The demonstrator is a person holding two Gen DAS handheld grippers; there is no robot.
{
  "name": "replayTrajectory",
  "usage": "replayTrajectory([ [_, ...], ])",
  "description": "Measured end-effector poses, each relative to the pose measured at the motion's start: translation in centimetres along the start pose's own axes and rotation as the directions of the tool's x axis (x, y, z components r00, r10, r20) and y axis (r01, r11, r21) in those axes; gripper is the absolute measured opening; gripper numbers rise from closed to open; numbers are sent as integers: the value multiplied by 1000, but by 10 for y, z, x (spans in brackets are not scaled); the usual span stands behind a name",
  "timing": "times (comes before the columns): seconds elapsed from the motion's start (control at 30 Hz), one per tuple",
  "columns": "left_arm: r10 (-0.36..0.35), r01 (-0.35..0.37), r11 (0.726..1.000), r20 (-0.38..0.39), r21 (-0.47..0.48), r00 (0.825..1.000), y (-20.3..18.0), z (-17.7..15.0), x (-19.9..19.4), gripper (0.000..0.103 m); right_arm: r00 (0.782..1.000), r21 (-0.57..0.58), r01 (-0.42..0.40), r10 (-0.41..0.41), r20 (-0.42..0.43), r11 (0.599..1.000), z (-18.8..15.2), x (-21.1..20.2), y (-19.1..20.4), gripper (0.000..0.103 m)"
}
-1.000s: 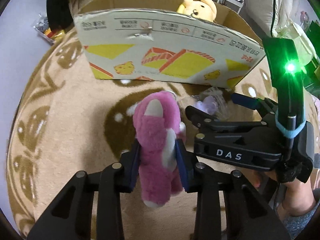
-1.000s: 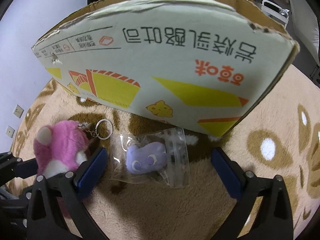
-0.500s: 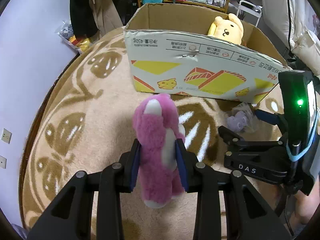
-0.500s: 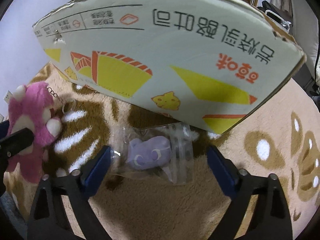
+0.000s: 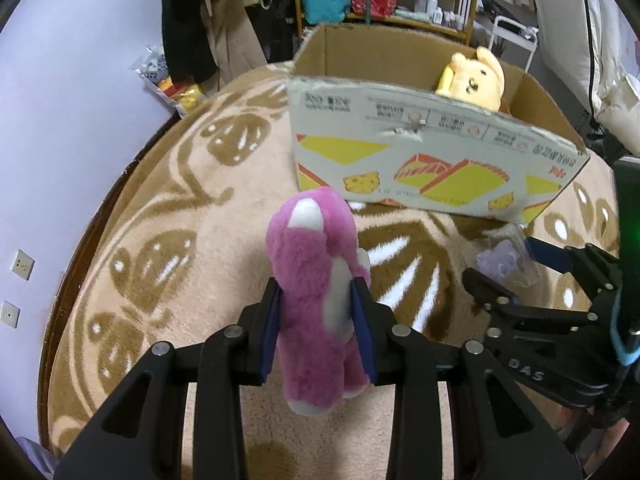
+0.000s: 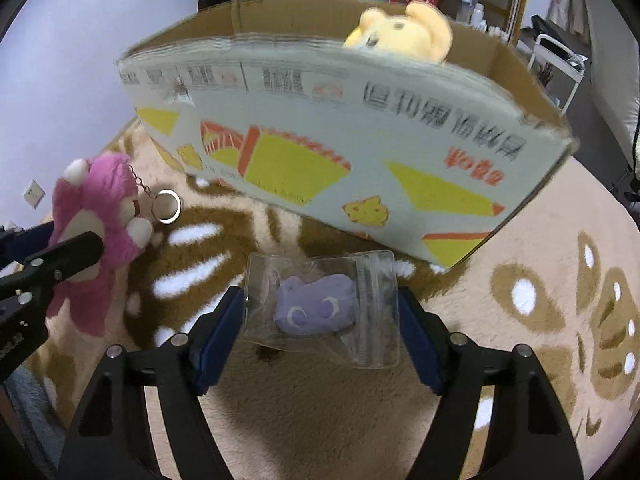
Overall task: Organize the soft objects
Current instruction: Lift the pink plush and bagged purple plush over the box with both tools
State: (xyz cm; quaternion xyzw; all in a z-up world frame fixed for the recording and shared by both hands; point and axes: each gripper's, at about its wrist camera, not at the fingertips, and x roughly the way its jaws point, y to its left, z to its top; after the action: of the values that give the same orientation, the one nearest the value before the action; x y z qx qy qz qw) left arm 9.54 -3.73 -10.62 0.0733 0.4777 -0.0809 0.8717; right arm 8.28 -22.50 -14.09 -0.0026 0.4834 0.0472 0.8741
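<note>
Currently left gripper [image 5: 318,322] is clamped on the pink plush bear [image 5: 316,292], held above the rug [image 5: 168,240] near the cardboard box [image 5: 420,160]. Right gripper [image 6: 320,332] pinches the clear zip bag [image 6: 320,308] holding a purple plush; yellow plush [image 5: 472,80] sits in the box.

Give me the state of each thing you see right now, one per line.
Left tongs: shut on pink plush bear.
Pink plush bear: upright, lifted off the rug.
Right tongs: closed on the bag's sides.
Clear zip bag: holds purple plush.
Cardboard box: open-topped, on the rug.
Yellow plush: inside box.
</note>
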Motion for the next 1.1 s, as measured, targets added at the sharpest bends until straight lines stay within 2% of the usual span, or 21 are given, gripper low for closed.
replayTrajectory([
  [0.23,-13,14,1000,88,-14,996,1,2,-19,32,994,51,-27,22,102,998,3,-43,-9,79],
  [0.37,-23,28,999,176,-24,984,2,5,-37,32,985,88,-44,29,169,995,-6,-77,-25,79],
  [0.57,7,-4,1000,254,-13,967,-1,11,-58,32,969,123,-65,34,244,990,-11,-111,-44,79],
  [0.7,14,-23,999,331,23,944,-6,15,-74,32,955,137,-78,35,293,987,-3,-127,-64,79],
  [0.87,10,-36,998,439,50,898,-13,27,-93,32,932,145,-85,27,362,986,8,-140,-74,79],
  [0.97,-5,-18,999,468,45,884,-13,37,-98,32,919,146,-88,24,393,985,14,-142,-78,79],
  [1.1,4,-41,997,495,65,869,-17,51,-96,32,896,133,-67,1,445,989,24,-148,-80,79],
])
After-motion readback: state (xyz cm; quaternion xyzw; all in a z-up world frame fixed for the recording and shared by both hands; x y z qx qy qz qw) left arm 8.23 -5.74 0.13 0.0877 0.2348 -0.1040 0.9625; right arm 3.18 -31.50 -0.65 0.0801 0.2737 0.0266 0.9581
